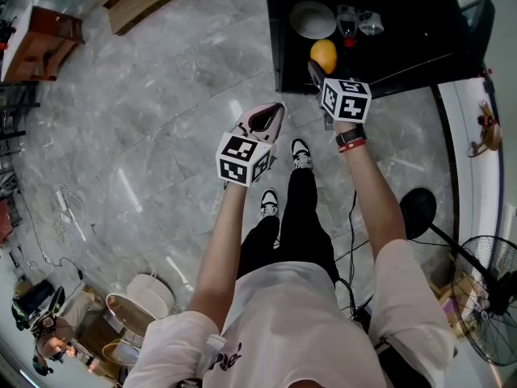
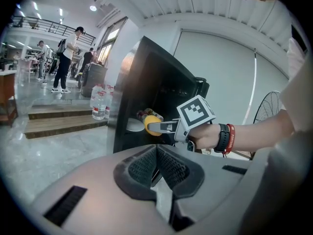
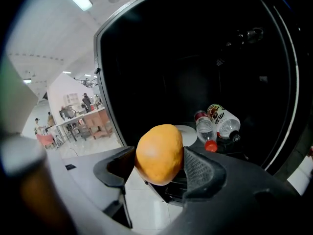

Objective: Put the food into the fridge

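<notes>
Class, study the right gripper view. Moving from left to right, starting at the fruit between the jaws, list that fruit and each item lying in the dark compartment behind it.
orange fruit → white plate → red-capped bottle → black-capped bottle

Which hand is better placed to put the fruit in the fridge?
Right. Its gripper holds the fruit right at the fridge; the left gripper is shut, empty and farther back.

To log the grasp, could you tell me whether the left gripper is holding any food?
No, the left gripper has its jaws together with nothing between them.
</notes>
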Tool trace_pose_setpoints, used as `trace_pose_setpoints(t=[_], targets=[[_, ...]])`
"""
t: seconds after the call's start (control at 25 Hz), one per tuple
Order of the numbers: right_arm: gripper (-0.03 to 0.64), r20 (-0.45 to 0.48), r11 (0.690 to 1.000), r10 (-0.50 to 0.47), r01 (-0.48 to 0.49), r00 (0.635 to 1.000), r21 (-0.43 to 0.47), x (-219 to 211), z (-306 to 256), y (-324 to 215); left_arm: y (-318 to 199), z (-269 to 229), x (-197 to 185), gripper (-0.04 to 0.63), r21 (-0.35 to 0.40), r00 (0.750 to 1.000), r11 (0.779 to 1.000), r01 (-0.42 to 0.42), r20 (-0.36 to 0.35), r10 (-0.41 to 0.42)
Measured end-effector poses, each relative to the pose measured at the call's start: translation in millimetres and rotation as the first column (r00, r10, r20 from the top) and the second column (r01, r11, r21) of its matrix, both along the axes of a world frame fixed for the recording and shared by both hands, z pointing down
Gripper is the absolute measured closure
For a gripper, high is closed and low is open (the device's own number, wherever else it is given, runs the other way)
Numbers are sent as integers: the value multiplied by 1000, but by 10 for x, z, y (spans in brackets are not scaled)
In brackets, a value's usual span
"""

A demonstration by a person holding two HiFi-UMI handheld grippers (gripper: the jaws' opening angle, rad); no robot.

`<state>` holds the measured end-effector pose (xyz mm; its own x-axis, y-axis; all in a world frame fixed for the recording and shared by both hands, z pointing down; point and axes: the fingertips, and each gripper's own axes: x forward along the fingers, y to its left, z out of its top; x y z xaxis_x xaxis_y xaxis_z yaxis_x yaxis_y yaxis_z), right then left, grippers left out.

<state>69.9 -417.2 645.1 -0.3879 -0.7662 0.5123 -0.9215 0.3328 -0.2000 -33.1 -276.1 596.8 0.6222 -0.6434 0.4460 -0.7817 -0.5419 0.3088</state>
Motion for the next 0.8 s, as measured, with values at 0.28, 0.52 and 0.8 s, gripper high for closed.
trace_pose_setpoints(t=[0.28,0.52,0.8], targets=[[295,8,1000,-20,20,1000,-4,-95,98,-217,-112,46,41,577,3,1000,1000,3,-9,-3],[295,-9,1000,-19,18,1000,-7,-90,204,-416,-166,61,93,577,5,1000,1000,-4,-14,4],[295,-17,1000,-12,12,1000,-21,-77,330,-639,-182,130,74,577,2,1000,1000,-6,-10,6]])
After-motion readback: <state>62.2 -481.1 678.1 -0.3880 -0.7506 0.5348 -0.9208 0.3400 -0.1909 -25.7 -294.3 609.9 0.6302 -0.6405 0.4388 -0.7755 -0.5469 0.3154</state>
